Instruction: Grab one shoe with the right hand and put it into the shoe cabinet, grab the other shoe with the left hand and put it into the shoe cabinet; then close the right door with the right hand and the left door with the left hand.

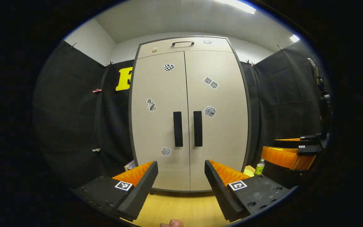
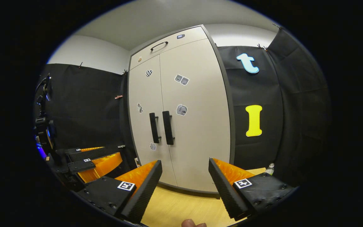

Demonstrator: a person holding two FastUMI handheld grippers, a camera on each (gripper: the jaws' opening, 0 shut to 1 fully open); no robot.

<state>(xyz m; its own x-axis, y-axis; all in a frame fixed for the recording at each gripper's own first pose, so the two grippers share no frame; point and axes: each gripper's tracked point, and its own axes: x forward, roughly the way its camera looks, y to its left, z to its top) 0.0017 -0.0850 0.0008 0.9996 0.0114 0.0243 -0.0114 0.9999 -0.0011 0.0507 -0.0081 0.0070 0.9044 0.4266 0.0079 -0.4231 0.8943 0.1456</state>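
**Doors shut, tongs free: check the seam and back off**

Facing the shoe cabinet (image 1: 156,132) squarely in the left gripper view, at a slant in the right gripper view. Left door (image 1: 158,94) and right door (image 1: 222,138) lying flush, meeting in a thin straight seam, with the two dark handles (image 1: 177,129) side by side at mid-height. Probably at the closing stage, judging by both leaves being home; shoes presumably inside the cabinet, though impossible to confirm behind shut doors.

To finish well: look down the seam from top to bottom for any gap; if a leaf springs out, press flat on the door face beside its handle rather than hooking the handle; draw back straight from the cabinet, clear of the handles.

Left tongs (image 1: 181,165) spread wide in front of the cabinet's lower half, gripping nothing, touching nothing. Right tongs (image 2: 185,163) likewise wide apart before the cabinet's right door, empty and apart from it. Green-capped bottle (image 1: 259,167) standing low at the cabinet's right side.
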